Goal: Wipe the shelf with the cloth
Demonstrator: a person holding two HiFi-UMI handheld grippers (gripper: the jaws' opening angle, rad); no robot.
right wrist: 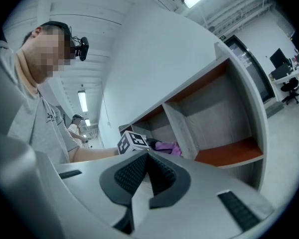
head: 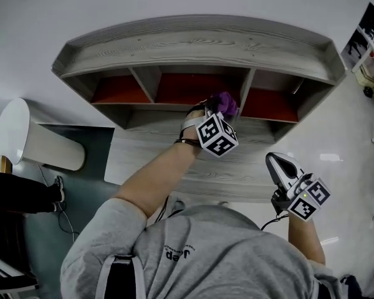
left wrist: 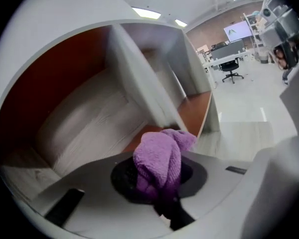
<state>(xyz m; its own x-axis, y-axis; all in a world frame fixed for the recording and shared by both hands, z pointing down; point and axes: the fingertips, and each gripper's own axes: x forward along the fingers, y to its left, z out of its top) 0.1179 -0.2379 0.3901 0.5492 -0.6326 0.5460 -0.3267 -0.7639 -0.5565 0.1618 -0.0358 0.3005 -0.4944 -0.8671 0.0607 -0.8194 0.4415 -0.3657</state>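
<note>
Left hand-held gripper (head: pixel 215 112) is clenched on the bunched purple cloth (left wrist: pixel 160 156). The cloth sits at the front lip of the shelf (head: pixel 199 41), at the middle compartment (head: pixel 188 87) near the foot of a divider (left wrist: pixel 145 86); whether it touches the board cannot be told. Right hand-held gripper (right wrist: pixel 145 173) hangs off to the side, jaws together on nothing. To wipe well, likely: press the loose end of the cloth flat on the red-brown floor, stroke in overlapping passes from back wall to front lip, work into the corners by the divider, and keep the hard jaw tips off the wood.
</note>
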